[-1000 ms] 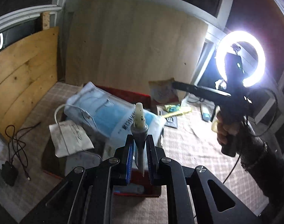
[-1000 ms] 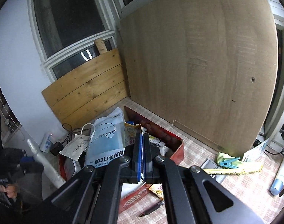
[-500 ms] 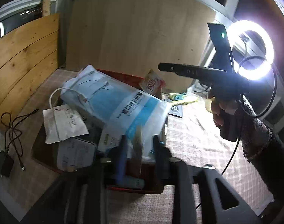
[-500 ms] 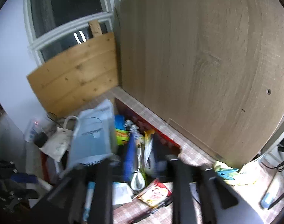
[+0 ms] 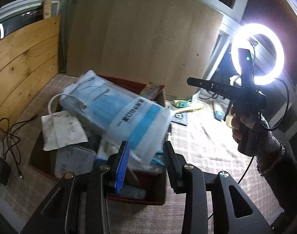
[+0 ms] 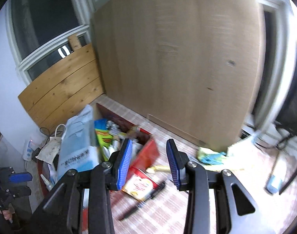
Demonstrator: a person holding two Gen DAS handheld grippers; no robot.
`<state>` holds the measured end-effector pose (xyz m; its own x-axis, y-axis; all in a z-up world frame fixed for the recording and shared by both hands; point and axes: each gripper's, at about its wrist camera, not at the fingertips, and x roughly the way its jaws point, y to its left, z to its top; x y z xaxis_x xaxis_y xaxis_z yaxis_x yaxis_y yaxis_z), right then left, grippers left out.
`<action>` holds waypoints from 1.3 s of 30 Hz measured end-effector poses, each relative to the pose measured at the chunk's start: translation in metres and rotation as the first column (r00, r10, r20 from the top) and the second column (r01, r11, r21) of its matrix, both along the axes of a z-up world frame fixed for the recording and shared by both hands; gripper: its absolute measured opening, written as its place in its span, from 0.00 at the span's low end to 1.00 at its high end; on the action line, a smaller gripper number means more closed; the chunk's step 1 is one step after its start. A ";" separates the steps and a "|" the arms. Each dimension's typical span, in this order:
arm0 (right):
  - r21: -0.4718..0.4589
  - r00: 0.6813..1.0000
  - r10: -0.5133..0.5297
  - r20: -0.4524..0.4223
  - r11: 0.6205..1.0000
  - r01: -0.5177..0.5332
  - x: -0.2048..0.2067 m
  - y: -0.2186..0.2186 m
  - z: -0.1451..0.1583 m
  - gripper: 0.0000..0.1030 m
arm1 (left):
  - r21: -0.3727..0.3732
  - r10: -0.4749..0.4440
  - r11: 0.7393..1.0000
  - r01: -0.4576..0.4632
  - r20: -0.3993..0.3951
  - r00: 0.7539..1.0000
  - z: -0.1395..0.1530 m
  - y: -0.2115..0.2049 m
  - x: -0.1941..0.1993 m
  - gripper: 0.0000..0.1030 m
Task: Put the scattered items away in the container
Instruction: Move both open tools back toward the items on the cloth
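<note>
Wooden boards [image 5: 144, 44] stand behind a checked cloth [image 5: 203, 146]; on it sits the red box [image 5: 136, 197], piled full, with a big bag of blue masks [image 5: 117, 113] on top; the left gripper [image 5: 146, 154] hangs over the box, wide open, holding nothing; the right gripper [image 6: 149, 156] is wide open and empty too; only its view shows a black pen [image 6: 142, 202] and a snack packet [image 6: 139, 185] on the cloth beside the box; only the left view shows a bright ring light [image 5: 257, 52].

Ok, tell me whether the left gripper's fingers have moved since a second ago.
Yes. The left gripper has opened: its fingers, shut on a small tube a second ago, now stand wide apart and empty over the red box.
</note>
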<state>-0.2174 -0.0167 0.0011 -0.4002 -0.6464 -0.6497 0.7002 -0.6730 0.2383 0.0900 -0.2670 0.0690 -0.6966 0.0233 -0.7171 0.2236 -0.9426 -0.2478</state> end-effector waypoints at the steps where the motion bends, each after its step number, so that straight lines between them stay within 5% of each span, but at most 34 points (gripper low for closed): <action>1: 0.001 1.000 -0.014 0.007 1.000 0.014 -0.002 0.009 -0.001 0.35 | -0.003 -0.011 1.000 0.011 0.001 1.000 0.000 0.005 -0.003 0.32; 14: 0.024 0.973 -0.224 0.062 0.975 0.222 0.003 0.168 -0.024 0.35 | -0.061 -0.256 0.964 0.260 0.068 0.964 -0.012 0.080 -0.086 0.32; 24: 0.115 0.921 -0.384 0.063 0.920 0.376 0.008 0.315 -0.049 0.35 | -0.128 -0.457 0.867 0.482 0.182 0.871 -0.019 0.130 -0.181 0.33; 31: 0.284 0.918 -0.395 0.034 0.884 0.370 -0.024 0.370 -0.076 0.35 | -0.147 -0.502 0.817 0.558 0.294 0.813 -0.046 0.131 -0.240 0.33; 39: 0.385 0.949 -0.315 0.028 0.879 0.281 -0.071 0.385 -0.108 0.35 | -0.083 -0.522 0.802 0.591 0.383 0.762 -0.081 0.119 -0.286 0.33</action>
